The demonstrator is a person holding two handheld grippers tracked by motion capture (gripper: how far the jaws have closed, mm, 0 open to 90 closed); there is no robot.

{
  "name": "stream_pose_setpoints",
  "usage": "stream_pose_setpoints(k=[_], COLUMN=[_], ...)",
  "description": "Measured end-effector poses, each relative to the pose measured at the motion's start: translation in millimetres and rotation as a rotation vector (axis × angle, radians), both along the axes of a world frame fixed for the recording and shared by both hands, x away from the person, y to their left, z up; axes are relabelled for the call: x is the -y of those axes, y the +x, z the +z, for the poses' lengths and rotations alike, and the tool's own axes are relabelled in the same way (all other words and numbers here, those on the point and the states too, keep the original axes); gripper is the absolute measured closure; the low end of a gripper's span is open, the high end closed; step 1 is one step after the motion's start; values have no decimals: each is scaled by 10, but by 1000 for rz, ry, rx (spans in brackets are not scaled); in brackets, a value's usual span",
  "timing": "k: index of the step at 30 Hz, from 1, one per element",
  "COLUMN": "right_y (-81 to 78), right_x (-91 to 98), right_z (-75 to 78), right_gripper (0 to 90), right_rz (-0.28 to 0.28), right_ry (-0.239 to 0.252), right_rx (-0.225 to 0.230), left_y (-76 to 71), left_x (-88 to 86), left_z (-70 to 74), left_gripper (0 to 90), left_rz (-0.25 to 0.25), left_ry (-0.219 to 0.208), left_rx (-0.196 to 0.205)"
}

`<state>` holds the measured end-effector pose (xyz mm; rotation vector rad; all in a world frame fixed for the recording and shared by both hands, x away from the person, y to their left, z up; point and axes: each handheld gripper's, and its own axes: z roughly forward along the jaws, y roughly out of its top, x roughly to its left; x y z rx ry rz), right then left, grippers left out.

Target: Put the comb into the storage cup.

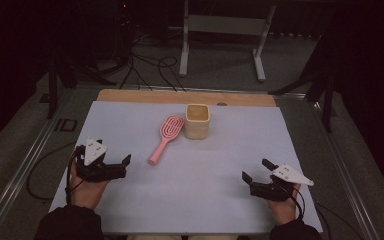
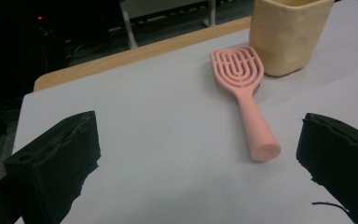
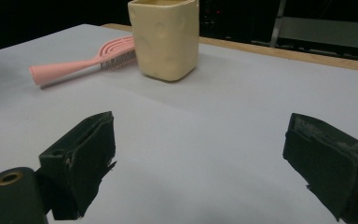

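One pink hairbrush (image 1: 165,138) lies flat on the white sheet (image 1: 190,185) that covers the table, a little left of the middle and toward the far side. Its long axis runs on a diagonal: the oval slotted head points to the far right and the round-ended handle points to the near left, toward the left gripper (image 1: 117,167). The head ends just beside one cream square cup (image 1: 197,121), which stands upright to the right of it; whether brush and cup touch is hard to tell. In the right gripper view the brush (image 3: 81,62) shows its bristles facing down, and the cup (image 3: 165,38) hides the tip of its head. In the left gripper view the cup (image 2: 290,35) is cut off at the top edge, while the brush (image 2: 247,93) shows whole, well ahead of the two black jaws. There are two grippers, one in each hand at the near edge of the sheet: the left one rests at the near left and the right gripper (image 1: 254,172) at the near right, well apart from each other and from the brush. Both have their jaws spread wide with only bare sheet between them, and neither touches anything. A strip of wooden tabletop (image 1: 180,96) shows beyond the sheet's far edge, and the room behind is too dark to make out beyond a pale metal stand (image 1: 225,30) and some floor cables (image 1: 145,70).
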<state>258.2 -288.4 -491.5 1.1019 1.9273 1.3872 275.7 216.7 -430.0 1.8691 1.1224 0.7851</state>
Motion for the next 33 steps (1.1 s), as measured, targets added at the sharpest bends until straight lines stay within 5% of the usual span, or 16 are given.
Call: stream_pose_setpoints(k=[9,30,33], right_y=[4,18,20], right_x=[9,0,-6], right_z=[-3,-23,-23], right_gripper=[89,90,90], right_rz=[-1,0,2], right_ry=[6,2,3], right_rx=[-6,-22,-24], left_y=[291,687,765], left_x=[229,537,605], left_z=[109,47,25], left_gripper=[3,2,2], left_rz=[-44,-98,-113], left_ry=[27,72,105], left_rx=[-60,-196,-233])
